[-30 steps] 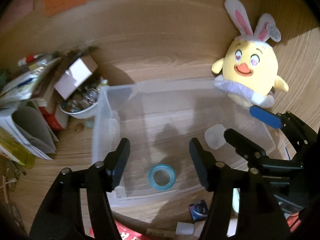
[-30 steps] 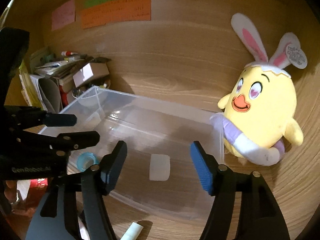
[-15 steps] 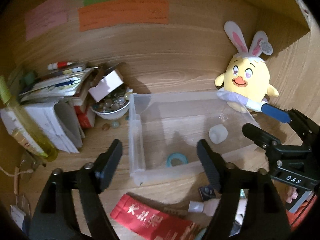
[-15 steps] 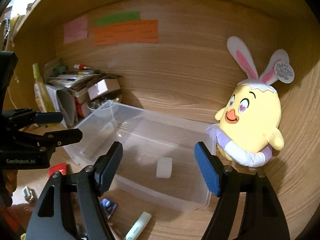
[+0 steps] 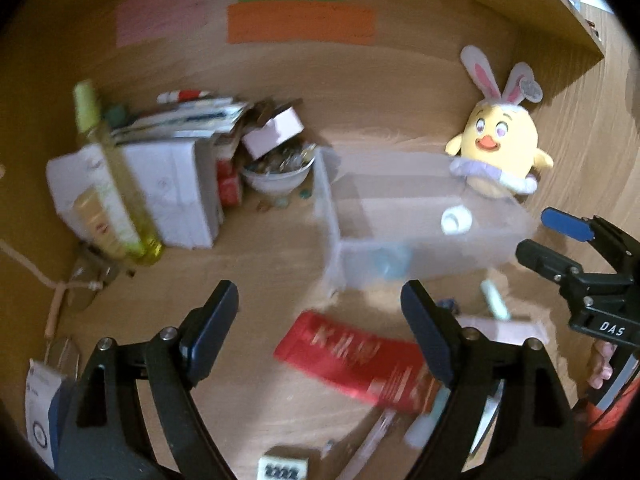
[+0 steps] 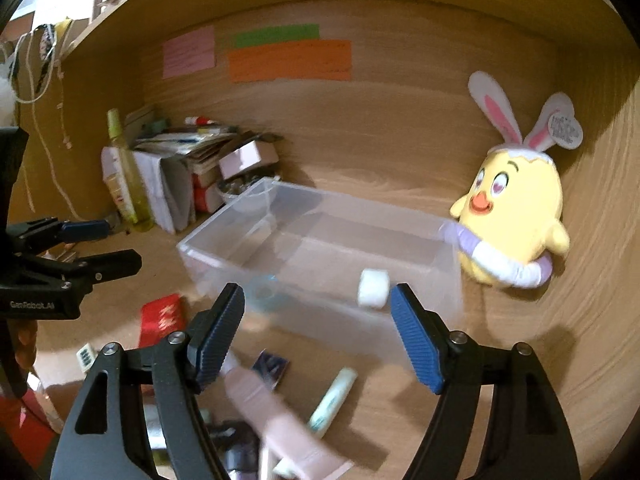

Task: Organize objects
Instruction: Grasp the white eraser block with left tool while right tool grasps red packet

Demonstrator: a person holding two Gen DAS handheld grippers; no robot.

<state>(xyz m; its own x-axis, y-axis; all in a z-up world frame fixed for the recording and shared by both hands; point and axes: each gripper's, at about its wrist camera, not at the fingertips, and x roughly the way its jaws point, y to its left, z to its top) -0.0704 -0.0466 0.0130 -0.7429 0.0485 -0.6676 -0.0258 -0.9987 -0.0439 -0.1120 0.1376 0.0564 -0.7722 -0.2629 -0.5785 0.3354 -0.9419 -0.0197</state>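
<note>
A clear plastic bin (image 5: 332, 216) (image 6: 224, 256) stands on the wooden desk. Inside it lie a blue tape roll (image 5: 386, 262) (image 6: 264, 292) and a small white roll (image 5: 456, 220) (image 6: 374, 288). In front of the bin lie a red packet (image 5: 360, 356) (image 6: 162, 318), a pink tube (image 6: 276, 412), a pale green marker (image 6: 334, 398) and a small dark packet (image 6: 272, 366). My left gripper (image 5: 318, 300) (image 6: 120, 244) is open and empty above the red packet. My right gripper (image 6: 318, 300) (image 5: 536, 234) is opening, nothing between its pads, hovering before the bin's near wall.
A yellow plush chick with rabbit ears (image 5: 500, 148) (image 6: 512, 216) leans at the bin's right end. To the left stand a paper stack (image 5: 172, 184), a yellow bottle (image 5: 116, 184) and a bowl of small items (image 5: 276, 172). Coloured notes (image 6: 288, 60) are stuck on the back wall.
Both grippers have drawn back from over the bin and their jaws stand wider. The bin looks smaller, and the loose items in front of it have come into view.
</note>
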